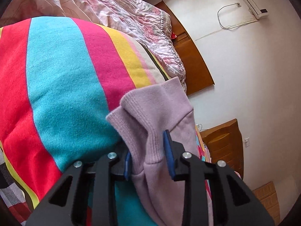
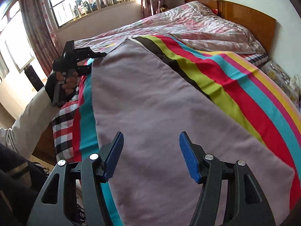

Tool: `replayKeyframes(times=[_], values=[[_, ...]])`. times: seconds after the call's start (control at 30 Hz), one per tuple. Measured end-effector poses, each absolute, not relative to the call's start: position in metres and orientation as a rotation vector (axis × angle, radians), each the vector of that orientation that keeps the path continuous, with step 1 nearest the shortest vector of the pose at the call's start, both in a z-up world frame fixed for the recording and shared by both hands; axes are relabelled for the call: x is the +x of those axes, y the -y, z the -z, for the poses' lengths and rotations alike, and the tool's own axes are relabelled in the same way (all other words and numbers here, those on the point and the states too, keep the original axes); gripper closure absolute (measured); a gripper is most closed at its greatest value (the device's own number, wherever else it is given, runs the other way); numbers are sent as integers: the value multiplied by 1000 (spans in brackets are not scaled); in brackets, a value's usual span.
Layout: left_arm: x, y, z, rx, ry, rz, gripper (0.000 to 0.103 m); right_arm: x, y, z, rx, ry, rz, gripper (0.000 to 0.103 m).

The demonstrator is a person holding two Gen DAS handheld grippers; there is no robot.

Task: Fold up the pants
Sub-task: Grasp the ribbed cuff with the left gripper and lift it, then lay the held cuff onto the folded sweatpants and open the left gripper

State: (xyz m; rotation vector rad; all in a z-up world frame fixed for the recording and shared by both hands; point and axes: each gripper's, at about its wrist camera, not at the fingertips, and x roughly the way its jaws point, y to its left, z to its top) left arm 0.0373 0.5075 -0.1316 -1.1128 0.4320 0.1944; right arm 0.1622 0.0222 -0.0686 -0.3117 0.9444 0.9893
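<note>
Pants (image 2: 150, 113): lilac, on striped blanket (image 2: 235, 86).
Left gripper (image 1: 148, 154): clamped on ribbed cuff (image 1: 143, 116).
Right gripper (image 2: 151, 154): jaws apart, empty.
Writing: none readable.

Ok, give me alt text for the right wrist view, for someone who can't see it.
The right gripper hovers open over lilac pants spread flat on a striped blanket across a bed. At the far left, a hand in a pale sleeve holds the left gripper at the pants' far end. A window and a wooden headboard lie behind.
</note>
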Motion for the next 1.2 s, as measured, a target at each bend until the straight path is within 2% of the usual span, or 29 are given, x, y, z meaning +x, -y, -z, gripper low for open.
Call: replayKeyframes(times=[0.1, 0.27, 0.37, 0.43, 0.53, 0.6, 0.67, 0.73, 0.8, 0.87, 0.97, 1.1, 1.17, 1.2], values=[[38, -502, 128, -1051, -441, -219, 81, 150, -4, 82, -297, -918, -844, 42], [46, -494, 110, -982, -480, -300, 88, 143, -64, 77, -339, -829, -948, 42], [47, -477, 79, -906, -475, -337, 89, 120, -103, 99, -560, -814, -960, 41], [50, -452, 39, -780, -464, -338, 89, 108, -102, 106, -575, -765, -945, 40], [63, -384, -32, -524, -435, -272, 89, 116, -66, 87, -438, -793, -970, 41], [76, -317, -71, -331, -414, -184, 89, 123, -10, 54, -233, -716, -981, 41], [83, -237, -92, -146, -395, -74, 89, 133, 56, 25, -72, -648, -889, 39], [85, -154, -90, 4, -391, 65, 87, 142, 124, 4, 29, -590, -718, 37], [86, -77, -59, 114, -456, 231, 77, 146, 186, -7, 111, -562, -547, 37], [86, -12, -7, 229, -564, 418, 43, 144, 234, -8, 182, -559, -415, 36], [77, 30, 58, 356, -660, 537, 42, 138, 272, 10, 256, -631, -342, 36], [80, -11, 59, 220, -655, 498, 40, 124, 260, 46, 275, -758, -390, 36], [85, -59, 51, 103, -635, 410, 25, 119, 239, 62, 297, -808, -463, 36], [84, -85, 50, 55, -625, 355, 21, 116, 228, 65, 303, -821, -503, 37]])
